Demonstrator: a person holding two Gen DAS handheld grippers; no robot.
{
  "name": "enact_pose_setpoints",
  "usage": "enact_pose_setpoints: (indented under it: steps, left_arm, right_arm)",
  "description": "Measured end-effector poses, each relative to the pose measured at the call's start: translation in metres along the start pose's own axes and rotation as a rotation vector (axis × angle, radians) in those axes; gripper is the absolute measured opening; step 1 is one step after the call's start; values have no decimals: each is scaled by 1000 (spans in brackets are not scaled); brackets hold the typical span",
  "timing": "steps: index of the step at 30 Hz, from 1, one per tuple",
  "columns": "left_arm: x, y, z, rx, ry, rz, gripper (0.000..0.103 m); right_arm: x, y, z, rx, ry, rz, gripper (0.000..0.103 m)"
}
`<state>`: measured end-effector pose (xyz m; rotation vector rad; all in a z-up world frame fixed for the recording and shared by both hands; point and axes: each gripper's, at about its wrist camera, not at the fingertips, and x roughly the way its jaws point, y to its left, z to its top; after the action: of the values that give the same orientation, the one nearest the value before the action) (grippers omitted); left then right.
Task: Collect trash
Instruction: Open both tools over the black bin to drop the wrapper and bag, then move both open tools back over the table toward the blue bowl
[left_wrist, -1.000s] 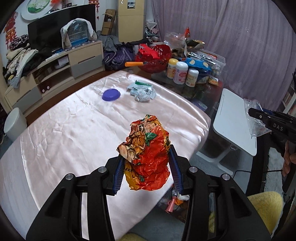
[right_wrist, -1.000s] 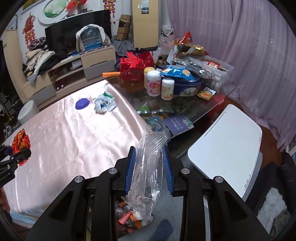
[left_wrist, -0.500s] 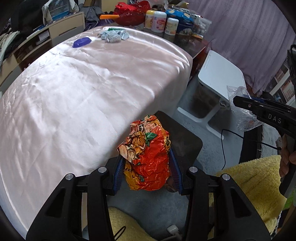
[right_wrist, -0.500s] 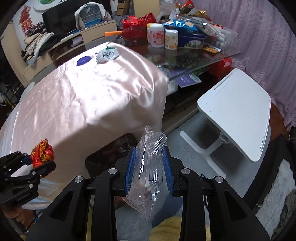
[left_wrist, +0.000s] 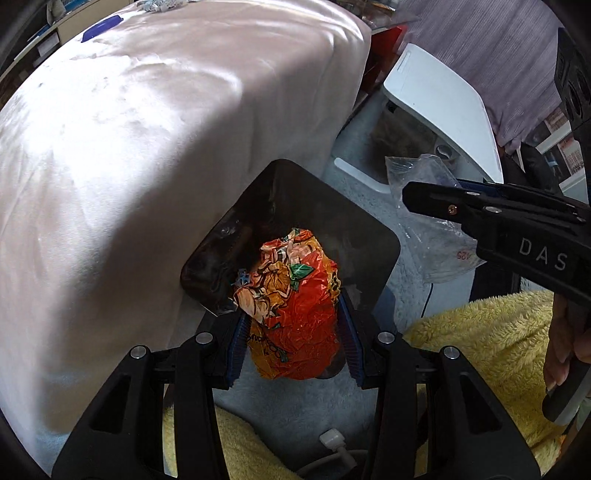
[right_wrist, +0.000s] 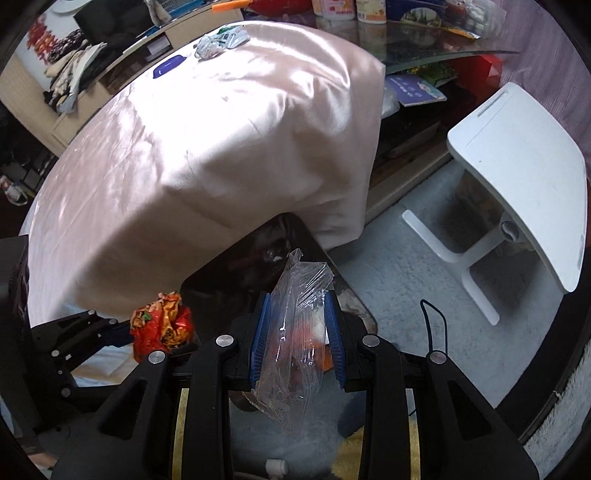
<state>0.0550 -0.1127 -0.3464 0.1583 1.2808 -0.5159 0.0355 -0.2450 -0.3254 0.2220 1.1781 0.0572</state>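
Note:
My left gripper (left_wrist: 293, 343) is shut on a crumpled orange-red snack wrapper (left_wrist: 291, 310), which hangs over the open mouth of a dark, black-lined trash bin (left_wrist: 373, 236) on the floor beside the table. My right gripper (right_wrist: 295, 341) is shut on a crinkled clear plastic bag (right_wrist: 295, 332) above the same trash bin (right_wrist: 221, 291). In the left wrist view the right gripper (left_wrist: 428, 195) comes in from the right with the clear bag (left_wrist: 432, 229). From the right wrist view, the left gripper (right_wrist: 125, 328) and its wrapper (right_wrist: 162, 325) show at lower left.
A table under a pink satin cloth (right_wrist: 207, 147) stands behind the bin, with a blue lid (right_wrist: 168, 66) and crumpled wrappers (right_wrist: 221, 38) at its far end. A white side table (right_wrist: 517, 177) stands at right. Yellow fluffy fabric (left_wrist: 491, 332) lies below. A cable (right_wrist: 439, 332) crosses the grey rug.
Both grippers have sunk from above the table top toward the floor and tipped downward, still holding their trash. The bin has come into view under them.

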Motion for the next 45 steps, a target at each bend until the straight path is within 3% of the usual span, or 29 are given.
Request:
enact_pose_setpoints:
  steps: [12, 16, 21, 27, 29, 38, 45]
  left_arm:
    - [18, 7, 13, -23, 61, 17, 46]
    - [8, 9, 10, -30, 40, 22, 52]
    - [-23, 11, 2, -33, -20, 36, 60]
    - [-82, 19, -13, -40, -131, 63, 73]
    - [-101, 25, -16, -54, -169, 79, 77]
    - [-168, 62, -14, -96, -300, 167, 87]
    - [-191, 100, 11, -140, -365, 211, 87]
  right_arm:
    - [28, 7, 13, 0, 69, 11, 38]
    - [21, 9, 14, 1, 57, 22, 51]
    - [-4, 7, 15, 19, 2, 13, 59]
    - [-51, 2, 16, 25, -105, -35, 76]
    - [-65, 0, 16, 31, -145, -46, 87]
    - [-112, 1, 31, 27, -252, -44, 91]
    - [-118, 22, 61, 1, -287, -18, 91]
